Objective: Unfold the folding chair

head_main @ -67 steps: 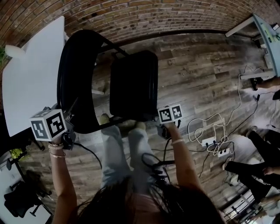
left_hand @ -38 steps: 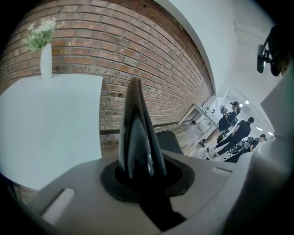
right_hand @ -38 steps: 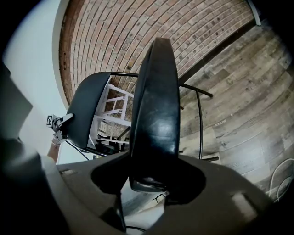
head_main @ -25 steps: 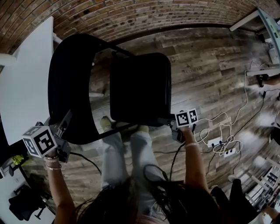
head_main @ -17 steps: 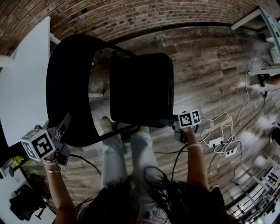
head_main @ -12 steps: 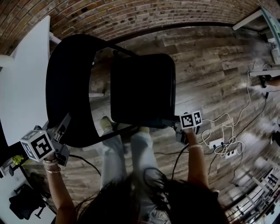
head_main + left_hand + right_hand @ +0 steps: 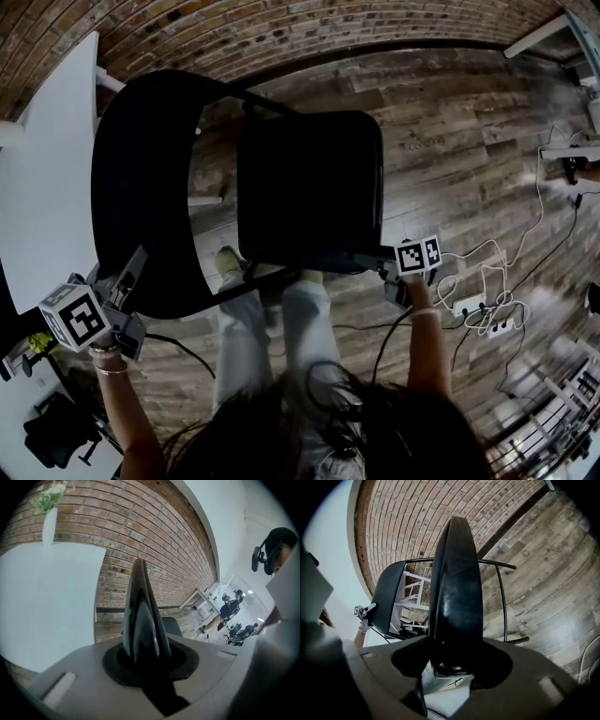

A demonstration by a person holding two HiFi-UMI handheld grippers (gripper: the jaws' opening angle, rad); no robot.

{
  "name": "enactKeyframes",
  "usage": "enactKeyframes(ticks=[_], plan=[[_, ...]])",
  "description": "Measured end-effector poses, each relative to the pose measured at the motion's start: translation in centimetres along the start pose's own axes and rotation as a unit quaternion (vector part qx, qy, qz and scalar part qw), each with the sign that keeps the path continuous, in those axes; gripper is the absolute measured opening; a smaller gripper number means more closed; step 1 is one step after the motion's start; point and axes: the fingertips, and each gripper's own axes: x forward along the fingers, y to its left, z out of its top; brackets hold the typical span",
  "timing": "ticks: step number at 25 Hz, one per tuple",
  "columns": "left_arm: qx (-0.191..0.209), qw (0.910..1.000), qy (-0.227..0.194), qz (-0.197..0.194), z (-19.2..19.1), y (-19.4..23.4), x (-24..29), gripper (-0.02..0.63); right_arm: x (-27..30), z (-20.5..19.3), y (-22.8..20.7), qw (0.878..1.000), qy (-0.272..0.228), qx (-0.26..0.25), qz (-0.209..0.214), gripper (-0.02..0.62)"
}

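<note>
We hold the folding chair [image 7: 234, 178] with one gripper on each of its parts. The left gripper [image 7: 138, 264] is clamped narrow on the lower rim of the backrest [image 7: 141, 178]. In the left gripper view that thin black edge [image 7: 140, 616] runs straight out from between the jaws, and both press on it. From this gripper the backrest curves up and away ahead, with the white table [image 7: 47, 169] just to the gripper's left.

The right gripper [image 7: 384, 265] has its jaws set wide and closed on the thick near corner of the seat [image 7: 309, 187]. The seat stretches ahead of this gripper and off to its left. In the right gripper view the seat's black edge [image 7: 457, 597] rises from between the jaws. Beyond it, far to the left, we see the backrest [image 7: 389, 597] and the left gripper [image 7: 365, 612] on its rim. Seat and backrest stand apart, with the wooden floor [image 7: 450, 122] showing between them.

The marker cube [image 7: 70, 317] on the left gripper and the one [image 7: 418, 255] on the right bear black-and-white square patterns. A pale printed word on a floor plank [image 7: 519, 600], ahead and to the right of the right gripper, is too small for us to read
</note>
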Motion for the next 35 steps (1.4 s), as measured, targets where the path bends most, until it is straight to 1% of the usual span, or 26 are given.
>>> enactKeyframes(ticks=[12, 16, 27, 35], plan=[[-0.007, 0.9998, 0.004, -0.016, -0.7, -0.2, 1.1, 0.075, -0.4, -0.2, -2.5, 1.0, 0.004, 0.016, 0.013, 0.245], [-0.001, 0.9998, 0.011, -0.017, -0.9, -0.6, 1.6, 0.072, -0.3, -0.8, -3.5, 0.999, 0.012, 0.028, 0.02, 0.247], [0.004, 0.9994, 0.024, -0.023, -1.1, -0.9, 2.6, 0.072, 0.3, -1.7, -5.0, 0.998, 0.008, 0.05, 0.026, 0.257], [0.02, 0.9991, 0.031, -0.02, -1.4, -2.8, 2.9, 0.072, 0.5, -3.1, -6.1, 0.997, 0.004, 0.064, 0.031, 0.265]])
